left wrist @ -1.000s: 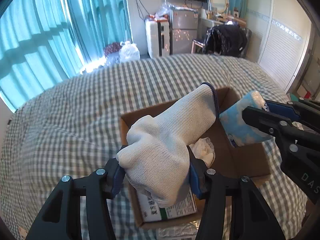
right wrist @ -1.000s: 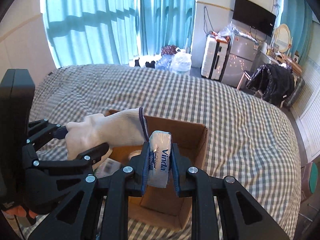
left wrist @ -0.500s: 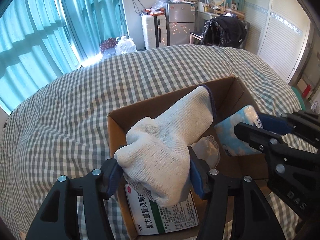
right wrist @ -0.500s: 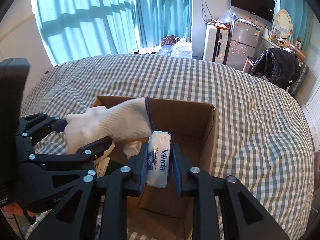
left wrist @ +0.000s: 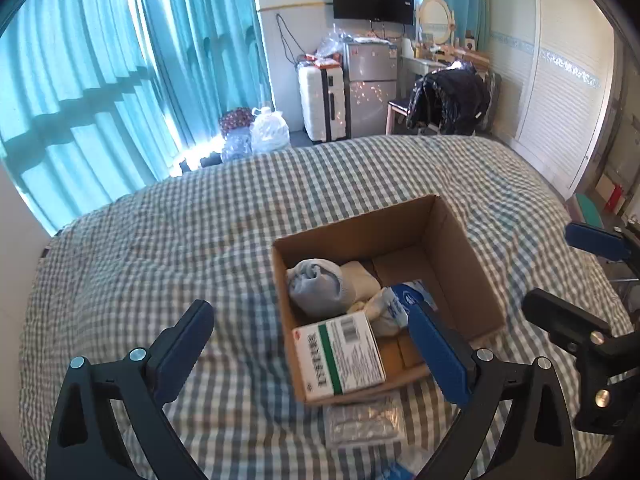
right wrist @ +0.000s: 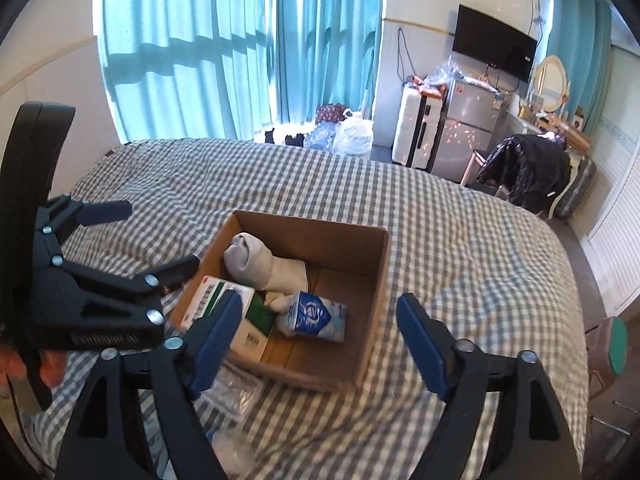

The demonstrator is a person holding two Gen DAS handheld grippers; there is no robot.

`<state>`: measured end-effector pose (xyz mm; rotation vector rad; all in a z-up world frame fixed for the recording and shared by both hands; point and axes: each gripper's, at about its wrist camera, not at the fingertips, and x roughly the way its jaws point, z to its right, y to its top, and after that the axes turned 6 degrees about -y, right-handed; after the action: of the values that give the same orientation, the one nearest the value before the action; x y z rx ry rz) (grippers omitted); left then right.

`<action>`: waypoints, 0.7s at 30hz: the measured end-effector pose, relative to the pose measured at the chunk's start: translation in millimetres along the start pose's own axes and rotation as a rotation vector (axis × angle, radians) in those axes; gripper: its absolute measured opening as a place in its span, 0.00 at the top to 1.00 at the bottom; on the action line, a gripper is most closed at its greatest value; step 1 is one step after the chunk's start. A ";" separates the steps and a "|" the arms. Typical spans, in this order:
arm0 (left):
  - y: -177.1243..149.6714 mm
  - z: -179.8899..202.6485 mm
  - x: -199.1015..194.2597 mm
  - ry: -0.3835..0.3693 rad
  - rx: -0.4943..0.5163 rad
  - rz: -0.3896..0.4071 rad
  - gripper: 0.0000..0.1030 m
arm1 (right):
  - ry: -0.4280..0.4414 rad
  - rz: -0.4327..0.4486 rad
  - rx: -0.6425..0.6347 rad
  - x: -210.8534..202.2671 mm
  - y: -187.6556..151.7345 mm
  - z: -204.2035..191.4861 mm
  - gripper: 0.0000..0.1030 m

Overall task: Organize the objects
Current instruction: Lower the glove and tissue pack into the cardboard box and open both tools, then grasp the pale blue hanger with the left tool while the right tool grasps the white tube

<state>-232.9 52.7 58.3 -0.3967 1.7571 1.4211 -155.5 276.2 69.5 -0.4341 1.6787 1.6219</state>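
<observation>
The left wrist view looks down into the open cardboard box (left wrist: 460, 256) from its near-left corner, and shows a clear plastic packet (left wrist: 362, 420) lying flat on the checked bedspread (left wrist: 200, 240) just outside the box's near wall; the right wrist view catches only a blurred edge of that packet (right wrist: 236, 392) behind its own finger. The right wrist view gives the plainer face of the blue tissue pack (right wrist: 314, 316), lying on its side on the box floor with a round printed emblem turned toward the camera, whereas in the left view the same tissue pack (left wrist: 408, 298) is half hidden behind the gripper finger. The white knit glove (left wrist: 320, 286) lies bunched against the box's left wall, its cuff end rounded and greyish in shadow; from the right it shows as a pale glove (right wrist: 260, 266) slumped toward the middle of the box. The green-striped medicine carton (left wrist: 340, 354) rests at the near-left corner, tilted up against the wall. The left gripper (left wrist: 316, 344) is spread wide with nothing between its fingers, hovering above the box's near-left side. The right gripper (right wrist: 320, 340) is likewise spread wide and holds nothing, above the near edge of the box.
</observation>
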 end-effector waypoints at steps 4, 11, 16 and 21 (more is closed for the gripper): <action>-9.6 -5.0 -33.8 0.008 -0.019 0.017 0.00 | -0.010 0.017 0.002 -39.2 -4.6 -5.3 0.14; -35.3 -13.5 -75.8 0.009 -0.077 0.038 0.00 | -0.007 0.062 0.012 -98.2 -18.9 -13.6 0.11; -65.4 -17.3 -89.7 0.016 -0.078 0.013 0.00 | -0.010 0.063 0.012 -114.7 -43.4 -19.9 0.10; -97.1 -15.7 -92.1 0.075 -0.045 0.015 0.00 | -0.002 0.067 0.020 -115.5 -72.8 -30.0 0.10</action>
<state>-116.3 -14.5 64.0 -0.4669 1.7944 1.4754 -36.6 208.2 97.3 -0.3699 1.7232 1.6523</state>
